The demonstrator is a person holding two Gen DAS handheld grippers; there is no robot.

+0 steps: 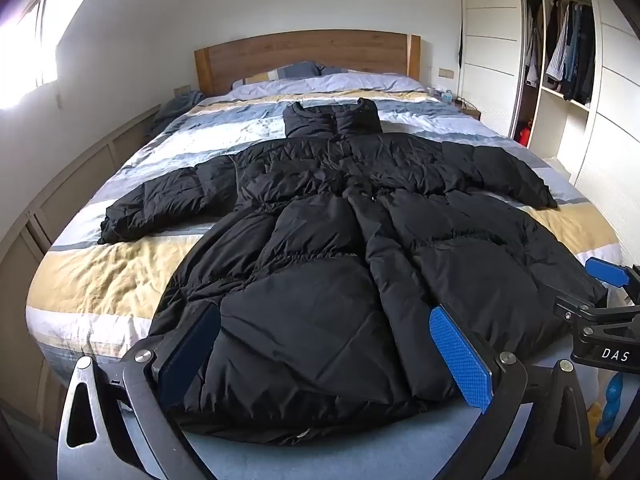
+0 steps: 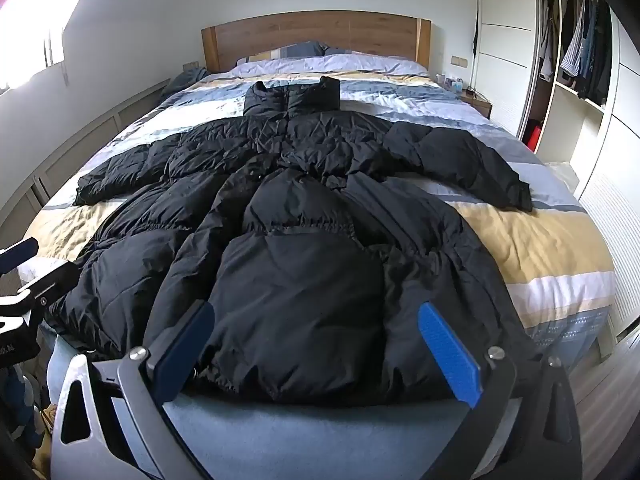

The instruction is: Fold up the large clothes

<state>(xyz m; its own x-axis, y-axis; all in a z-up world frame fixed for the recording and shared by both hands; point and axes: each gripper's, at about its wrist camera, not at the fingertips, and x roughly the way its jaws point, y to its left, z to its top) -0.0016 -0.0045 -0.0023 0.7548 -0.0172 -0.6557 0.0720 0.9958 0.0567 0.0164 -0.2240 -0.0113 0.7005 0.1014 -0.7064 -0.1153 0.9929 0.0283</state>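
black puffer coat (image 1: 320, 248) spread flat, sleeves out, ready for folding | bed (image 1: 120, 272) | left hand-held gripper (image 1: 328, 356) and right hand-held gripper (image 2: 316, 356) spread wide over hem, pinching nothing

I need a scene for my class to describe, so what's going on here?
A person holds a gripper in each hand at the foot of a bed. A black puffer coat lies spread flat on it, sleeves out to both sides, collar toward the headboard. The left gripper and right gripper are both open, poised over the coat's hem. Nothing is gripped and no fold has been made yet.
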